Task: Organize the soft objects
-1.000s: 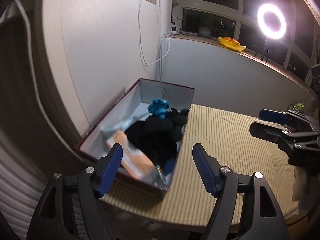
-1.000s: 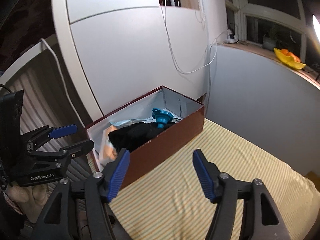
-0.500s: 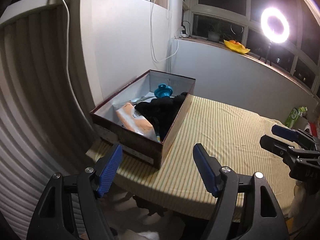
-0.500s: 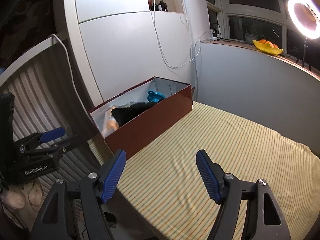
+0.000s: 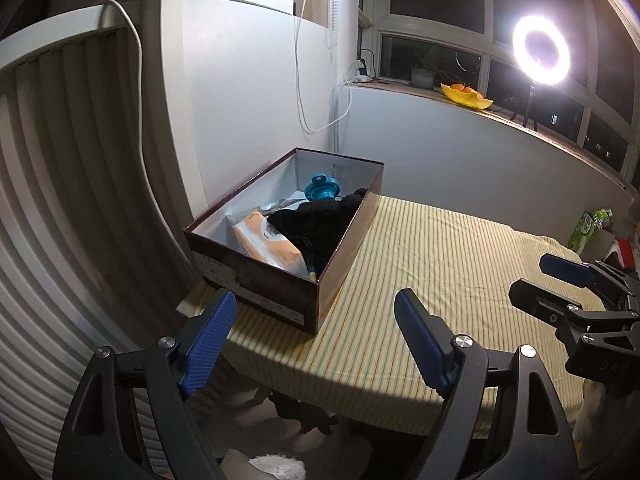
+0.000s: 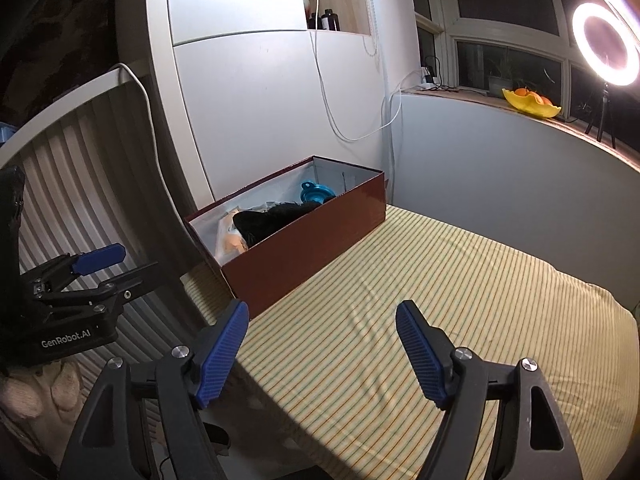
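Observation:
A dark red box [image 5: 280, 288] [image 6: 308, 236] sits at the left end of the striped table. Inside lie a black knitted cloth [image 5: 320, 220] [image 6: 276, 216], an orange soft pack [image 5: 268, 240] [image 6: 230, 240] and a blue funnel-like item [image 5: 322, 191] [image 6: 316, 192]. My left gripper [image 5: 316, 336] hangs back from the box's near corner, jaws opening, nothing between them. My right gripper [image 6: 322, 344] hovers over the tablecloth to the right of the box, jaws also opening and empty. Each gripper shows at the edge of the other's view, the right gripper [image 5: 560, 280] and the left gripper [image 6: 96, 264].
The yellow striped tablecloth [image 5: 440, 264] [image 6: 440, 300] covers the table beside a grey wall. A ribbed white panel [image 5: 80, 200] stands left of the box. A ring light [image 5: 542, 50] and a yellow fruit bowl [image 5: 466, 96] sit on the window sill. White cables hang on the wall.
Both grippers have pulled back from the box, which now looks smaller and farther away. Their jaws stand a little wider apart than before.

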Action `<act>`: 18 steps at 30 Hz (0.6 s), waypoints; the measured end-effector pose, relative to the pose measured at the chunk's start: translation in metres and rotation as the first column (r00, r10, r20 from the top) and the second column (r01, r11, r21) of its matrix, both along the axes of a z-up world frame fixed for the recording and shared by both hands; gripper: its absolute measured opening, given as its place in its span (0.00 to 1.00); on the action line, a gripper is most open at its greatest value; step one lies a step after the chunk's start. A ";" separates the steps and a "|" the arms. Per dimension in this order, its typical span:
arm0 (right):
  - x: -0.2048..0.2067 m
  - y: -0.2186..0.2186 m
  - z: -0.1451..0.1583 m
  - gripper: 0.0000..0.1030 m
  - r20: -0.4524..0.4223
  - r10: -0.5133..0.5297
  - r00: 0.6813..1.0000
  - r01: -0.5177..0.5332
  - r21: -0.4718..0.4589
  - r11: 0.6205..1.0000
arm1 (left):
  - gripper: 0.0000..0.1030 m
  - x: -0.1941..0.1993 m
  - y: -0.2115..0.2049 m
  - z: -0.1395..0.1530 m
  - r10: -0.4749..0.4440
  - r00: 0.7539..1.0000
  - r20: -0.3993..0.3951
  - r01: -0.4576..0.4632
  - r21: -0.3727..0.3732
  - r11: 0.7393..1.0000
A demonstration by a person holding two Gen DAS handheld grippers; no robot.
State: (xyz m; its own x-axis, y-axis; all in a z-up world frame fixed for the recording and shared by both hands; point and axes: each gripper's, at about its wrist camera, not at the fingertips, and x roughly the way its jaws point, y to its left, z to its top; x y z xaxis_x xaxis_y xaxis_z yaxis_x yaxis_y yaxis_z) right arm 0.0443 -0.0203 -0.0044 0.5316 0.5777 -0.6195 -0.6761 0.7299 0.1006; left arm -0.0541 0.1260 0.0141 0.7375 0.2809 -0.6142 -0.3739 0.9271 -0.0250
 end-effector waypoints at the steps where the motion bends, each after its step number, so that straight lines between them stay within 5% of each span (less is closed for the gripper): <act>1: 0.000 -0.001 0.000 0.71 0.001 -0.004 1.000 0.004 0.001 1.000 | 0.79 0.000 0.000 -0.001 0.000 1.000 -0.002 0.000 -0.001 1.000; 18: -0.001 -0.004 -0.004 0.71 -0.005 -0.023 1.000 0.023 0.000 1.000 | 0.79 -0.002 0.000 -0.005 0.002 1.000 -0.015 -0.002 -0.017 1.000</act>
State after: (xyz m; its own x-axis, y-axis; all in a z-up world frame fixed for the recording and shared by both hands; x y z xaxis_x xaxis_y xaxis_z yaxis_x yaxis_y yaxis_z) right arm 0.0436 -0.0244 -0.0079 0.5411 0.5656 -0.6223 -0.6589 0.7450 0.1042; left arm -0.0561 0.1257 0.0089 0.7276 0.2715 -0.6300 -0.3763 0.9258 -0.0355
